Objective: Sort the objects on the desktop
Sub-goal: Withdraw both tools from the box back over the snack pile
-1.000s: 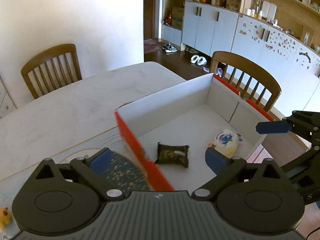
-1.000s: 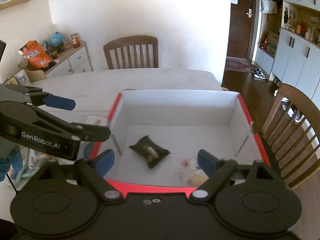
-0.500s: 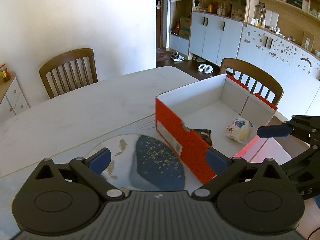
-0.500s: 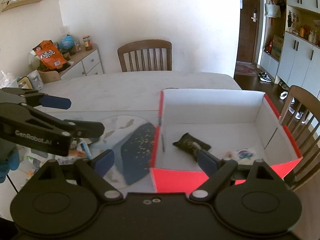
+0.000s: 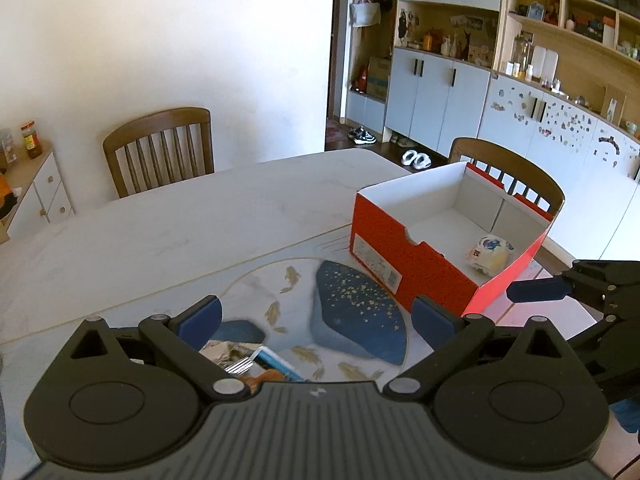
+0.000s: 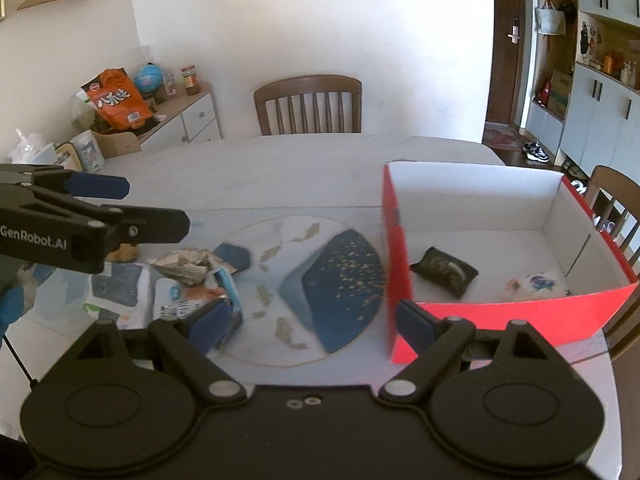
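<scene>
The red box sits on the right part of the table, open at the top, so that things can be dropped in from above; a dark packet and a pale round wrapped item already lie on its white floor, apart from each other. The unsorted things lie in a loose heap on the left side of the patterned mat: a crumpled wrapper, a blue-edged packet and white packs with print, touching and overlapping, which will probably make it awkward to lift one cleanly. The left gripper hangs above the near edge of this heap, jaws spread wide and empty, with the blue-edged packet and what looks like a fork just below and behind its fingers; it seems placed to take the next piece. The right gripper hovers over the mat between heap and box, also wide apart and holding nothing. The box's tall near wall stands just beside its right finger and would have to be cleared on any carry. Two chairs stand at the table's far sides, and a sideboard with a snack bag stands well apart.
</scene>
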Motion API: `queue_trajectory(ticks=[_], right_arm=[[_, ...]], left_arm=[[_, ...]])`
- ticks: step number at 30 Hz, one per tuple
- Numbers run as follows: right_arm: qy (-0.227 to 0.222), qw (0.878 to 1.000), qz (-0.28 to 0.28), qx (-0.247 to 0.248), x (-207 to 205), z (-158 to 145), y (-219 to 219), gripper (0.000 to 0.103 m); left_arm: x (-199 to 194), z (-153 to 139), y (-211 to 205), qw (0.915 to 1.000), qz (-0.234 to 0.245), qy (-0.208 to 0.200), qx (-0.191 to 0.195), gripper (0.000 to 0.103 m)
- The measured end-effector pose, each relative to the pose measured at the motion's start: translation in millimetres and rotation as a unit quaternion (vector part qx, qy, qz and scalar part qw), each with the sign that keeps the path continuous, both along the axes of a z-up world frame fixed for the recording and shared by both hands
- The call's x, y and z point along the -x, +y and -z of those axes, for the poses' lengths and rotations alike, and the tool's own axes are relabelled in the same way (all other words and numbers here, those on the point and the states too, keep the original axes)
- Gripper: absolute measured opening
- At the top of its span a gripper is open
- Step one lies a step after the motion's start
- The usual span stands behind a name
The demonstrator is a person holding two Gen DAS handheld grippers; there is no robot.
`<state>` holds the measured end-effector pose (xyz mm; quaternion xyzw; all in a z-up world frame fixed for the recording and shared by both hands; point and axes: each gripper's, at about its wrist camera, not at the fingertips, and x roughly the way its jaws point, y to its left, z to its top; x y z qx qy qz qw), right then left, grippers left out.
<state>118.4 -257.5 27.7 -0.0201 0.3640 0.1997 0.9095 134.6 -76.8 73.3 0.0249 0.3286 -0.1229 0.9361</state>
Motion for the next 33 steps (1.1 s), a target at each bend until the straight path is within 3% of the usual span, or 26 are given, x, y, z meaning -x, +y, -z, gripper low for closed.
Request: queue_trajectory(ticks=[22,33], right_arm=[[0.002,0.999,-0.032,0.012,15.6,22.3,74.4,0.090],[0.017,0.999,-0.033,0.021,11.7,42.3,100.9,0.090]], left_arm=[[29.7,45.8,104.1,0.9963,-0.082,0.025,0.003,0.102],[22.2,75.8,136.5,0.9987,-0.024,0.033,-0.030,0.101]])
